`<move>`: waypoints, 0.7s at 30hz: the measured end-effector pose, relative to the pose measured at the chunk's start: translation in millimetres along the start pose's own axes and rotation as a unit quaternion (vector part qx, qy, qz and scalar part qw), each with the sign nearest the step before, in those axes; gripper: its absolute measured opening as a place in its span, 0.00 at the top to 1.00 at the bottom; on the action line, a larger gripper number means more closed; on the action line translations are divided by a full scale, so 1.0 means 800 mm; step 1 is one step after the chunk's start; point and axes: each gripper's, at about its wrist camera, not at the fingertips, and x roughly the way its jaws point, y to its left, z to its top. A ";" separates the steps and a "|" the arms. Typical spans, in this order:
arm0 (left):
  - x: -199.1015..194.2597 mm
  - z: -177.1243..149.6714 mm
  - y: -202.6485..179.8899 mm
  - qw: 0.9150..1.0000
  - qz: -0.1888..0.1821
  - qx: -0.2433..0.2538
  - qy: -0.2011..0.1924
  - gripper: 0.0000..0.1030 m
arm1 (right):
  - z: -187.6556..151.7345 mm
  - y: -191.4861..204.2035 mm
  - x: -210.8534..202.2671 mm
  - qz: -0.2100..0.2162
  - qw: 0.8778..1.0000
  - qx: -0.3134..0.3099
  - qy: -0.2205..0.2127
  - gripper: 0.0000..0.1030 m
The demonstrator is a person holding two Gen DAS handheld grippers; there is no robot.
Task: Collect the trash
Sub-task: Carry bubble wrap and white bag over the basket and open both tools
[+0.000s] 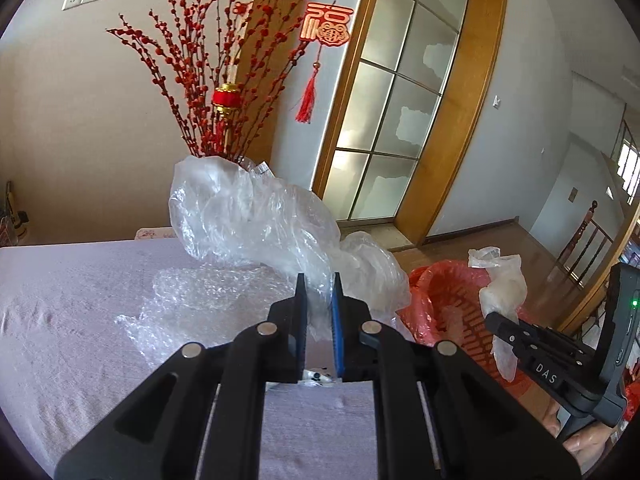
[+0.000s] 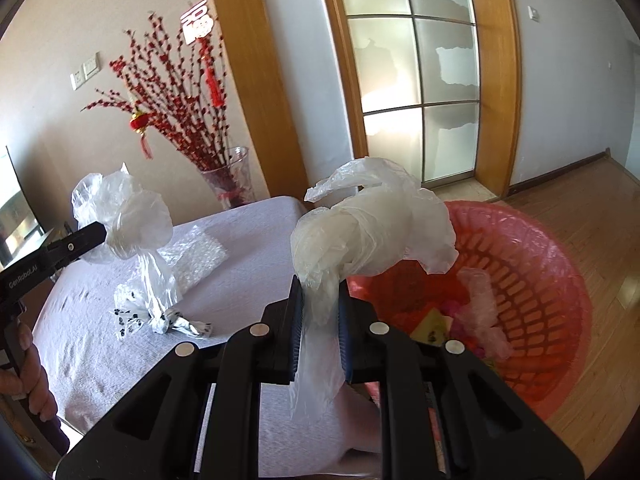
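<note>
Above the cloth-covered surface (image 2: 240,240), two hand-held grippers each carry one plastic bag. The left hand-held gripper (image 1: 319,284), jaws closed to a narrow gap, pinches a crumpled clear bag (image 1: 248,216) whose tail trails down to a printed wrapper (image 2: 160,318) on the surface. The right hand-held gripper (image 2: 319,292), similarly closed, clamps a white bag (image 2: 372,228) beside the red basket (image 2: 560,260), probably held raised so it can be dropped in. One sheet of bubble wrap (image 2: 198,256) remains on the surface. The single basket already holds several scraps.
</note>
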 end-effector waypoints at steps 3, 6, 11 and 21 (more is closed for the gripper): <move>0.006 -0.002 -0.020 1.000 -0.015 0.008 0.004 0.89 | 0.002 -0.018 -0.009 -0.010 1.000 0.012 -0.007 0.84; 0.013 -0.004 -0.042 0.999 -0.030 0.016 0.009 0.89 | 0.004 -0.035 -0.018 -0.021 0.999 0.021 -0.015 0.84; 0.025 -0.010 -0.076 0.998 -0.055 0.027 0.018 0.89 | 0.005 -0.065 -0.030 -0.038 0.998 0.036 -0.024 0.84; 0.057 -0.025 -0.139 0.993 -0.100 0.050 0.038 0.89 | 0.004 -0.107 -0.044 -0.063 0.996 0.059 -0.032 0.84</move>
